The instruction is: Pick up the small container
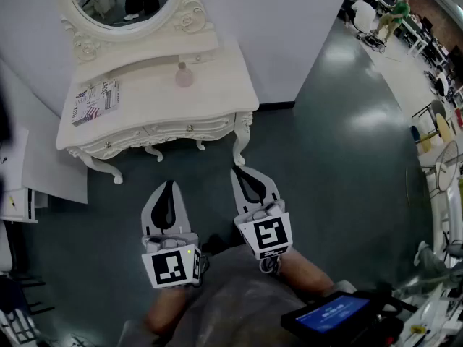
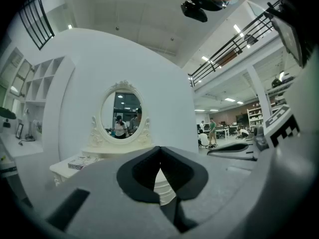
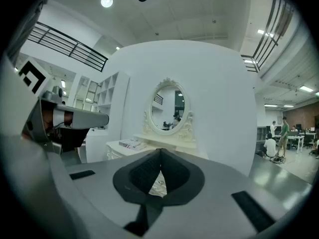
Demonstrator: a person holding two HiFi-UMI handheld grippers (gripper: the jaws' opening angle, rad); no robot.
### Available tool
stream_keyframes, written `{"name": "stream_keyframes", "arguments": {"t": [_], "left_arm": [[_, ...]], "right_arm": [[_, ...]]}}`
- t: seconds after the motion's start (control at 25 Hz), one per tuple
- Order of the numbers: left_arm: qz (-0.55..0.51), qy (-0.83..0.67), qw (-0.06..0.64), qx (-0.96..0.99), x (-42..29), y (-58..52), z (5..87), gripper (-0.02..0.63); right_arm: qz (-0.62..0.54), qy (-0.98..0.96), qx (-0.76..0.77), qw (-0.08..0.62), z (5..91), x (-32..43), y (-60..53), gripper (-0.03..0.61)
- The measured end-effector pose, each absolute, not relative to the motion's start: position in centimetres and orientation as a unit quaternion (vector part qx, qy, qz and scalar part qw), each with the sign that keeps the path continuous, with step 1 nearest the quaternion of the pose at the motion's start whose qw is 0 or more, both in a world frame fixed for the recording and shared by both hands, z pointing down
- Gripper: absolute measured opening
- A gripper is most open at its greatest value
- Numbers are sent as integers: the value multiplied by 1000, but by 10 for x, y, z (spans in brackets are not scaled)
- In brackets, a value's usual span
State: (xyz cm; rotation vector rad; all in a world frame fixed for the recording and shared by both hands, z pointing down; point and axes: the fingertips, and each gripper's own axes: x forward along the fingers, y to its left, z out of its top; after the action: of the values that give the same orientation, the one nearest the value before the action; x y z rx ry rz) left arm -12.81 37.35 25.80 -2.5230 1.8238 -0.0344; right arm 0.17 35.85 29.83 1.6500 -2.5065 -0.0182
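With the left hand-held gripper and right hand-held gripper hanging closed and empty, the approach is apparently beginning: the small container is standing on the surface ahead, requiring reach and jaw opening

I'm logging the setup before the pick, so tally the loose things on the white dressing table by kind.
Small pink container: 1
Patterned book: 1
Total: 2

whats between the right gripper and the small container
Head view: bare floor from the right gripper, then the dressing table's front edge up to the container.
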Motion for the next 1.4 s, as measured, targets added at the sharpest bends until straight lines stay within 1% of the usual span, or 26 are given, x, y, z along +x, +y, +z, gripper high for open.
{"name": "stream_keyframes", "arguments": {"t": [0.24, 0.4, 0.64, 1.04, 1.4], "left_arm": [[-16, 584, 12, -812, -119, 365, 262, 14], [-23, 583, 10, -812, -110, 353, 264, 14], [-30, 587, 9, -809, -84, 326, 263, 14], [-36, 610, 14, -791, -37, 298, 253, 14], [-37, 636, 14, -770, -49, 271, 254, 14]], "right_arm": [[-9, -837, 543, 76, 303, 10, 350, 12], [1, -842, 537, 58, 303, 15, 340, 13], [12, -837, 544, 49, 302, 47, 310, 14], [11, -857, 513, 51, 295, 87, 267, 14], [8, -872, 488, 44, 297, 75, 233, 14]]}}
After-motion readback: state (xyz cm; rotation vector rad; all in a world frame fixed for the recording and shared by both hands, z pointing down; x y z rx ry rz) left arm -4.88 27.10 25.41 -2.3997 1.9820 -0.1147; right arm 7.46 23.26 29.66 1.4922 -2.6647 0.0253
